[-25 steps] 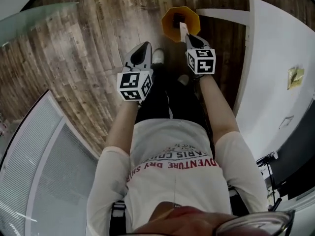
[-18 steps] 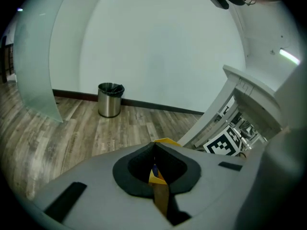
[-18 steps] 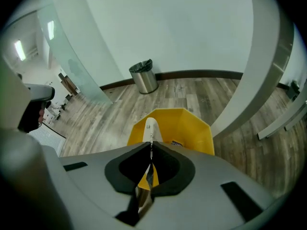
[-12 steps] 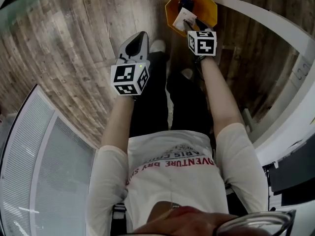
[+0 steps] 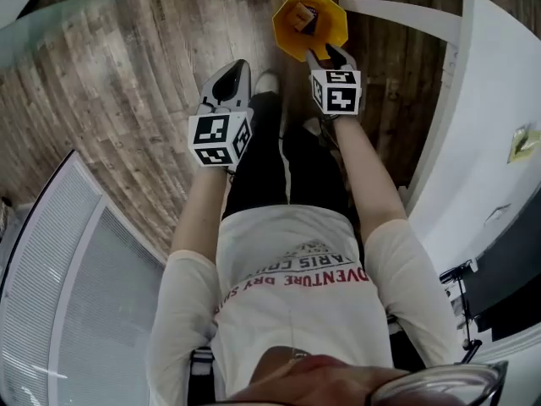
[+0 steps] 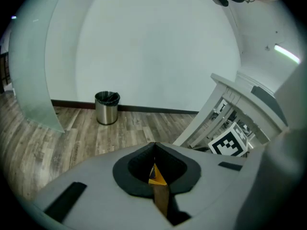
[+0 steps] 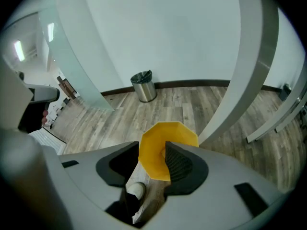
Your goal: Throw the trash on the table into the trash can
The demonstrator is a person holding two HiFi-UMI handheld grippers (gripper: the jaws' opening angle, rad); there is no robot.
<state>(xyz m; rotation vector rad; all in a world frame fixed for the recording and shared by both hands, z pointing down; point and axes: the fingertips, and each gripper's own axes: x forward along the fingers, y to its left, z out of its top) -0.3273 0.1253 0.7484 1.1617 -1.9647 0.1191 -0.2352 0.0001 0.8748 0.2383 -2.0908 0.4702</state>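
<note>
The yellow trash can (image 5: 309,25) stands on the wood floor in front of the person's feet. My right gripper (image 5: 326,54) hangs at its near rim, and its jaws are opening with nothing between them. Some dark and pale trash (image 5: 306,15) lies inside the can. In the right gripper view the can (image 7: 165,147) shows through the gap between the parted jaws of my right gripper (image 7: 151,153). My left gripper (image 5: 236,70) is held to the left of the can, shut and holding nothing; in its own view the left gripper (image 6: 153,147) has its jaws together.
A white table (image 5: 490,91) curves along the right, with a yellowish scrap (image 5: 525,141) on it. A silver bin (image 6: 107,107) stands by the far wall. The person's shoe (image 7: 135,189) is below the right jaws. A glass panel (image 5: 51,24) stands at the left.
A second ago the right gripper held a white scrap over the can. Its jaws have since parted and the scrap is gone from them. The left gripper stayed shut.
</note>
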